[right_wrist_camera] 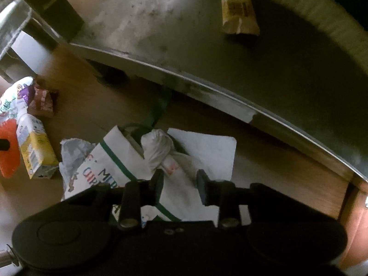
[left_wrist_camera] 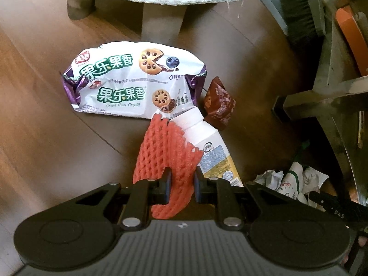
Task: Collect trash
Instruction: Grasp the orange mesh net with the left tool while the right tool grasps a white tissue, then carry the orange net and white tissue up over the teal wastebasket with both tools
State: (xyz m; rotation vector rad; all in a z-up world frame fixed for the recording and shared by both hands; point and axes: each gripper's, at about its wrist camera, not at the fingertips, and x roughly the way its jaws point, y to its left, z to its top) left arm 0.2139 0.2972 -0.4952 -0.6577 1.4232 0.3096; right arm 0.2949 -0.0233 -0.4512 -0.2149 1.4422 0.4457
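Observation:
My left gripper (left_wrist_camera: 181, 174) is shut on a red foam fruit net (left_wrist_camera: 165, 151), held over the wooden floor. Behind the net lie a white and yellow drink carton (left_wrist_camera: 214, 151), a white and purple snack bag (left_wrist_camera: 133, 80) and a brown wrapper (left_wrist_camera: 219, 103). My right gripper (right_wrist_camera: 180, 179) is open, its fingers either side of a crumpled white paper bag with green trim (right_wrist_camera: 161, 168) on the floor. The carton (right_wrist_camera: 34, 147), net (right_wrist_camera: 8, 147) and brown wrapper (right_wrist_camera: 42, 103) show at the left of the right wrist view.
A metal dustpan (right_wrist_camera: 230, 53) lies just beyond the paper bag, with a yellow wrapper (right_wrist_camera: 239, 13) inside it. A white napkin (right_wrist_camera: 214, 151) lies under the bag. Furniture legs (left_wrist_camera: 161, 20) and a white cloth stand behind the snack bag. A brush (left_wrist_camera: 296, 11) is at the upper right.

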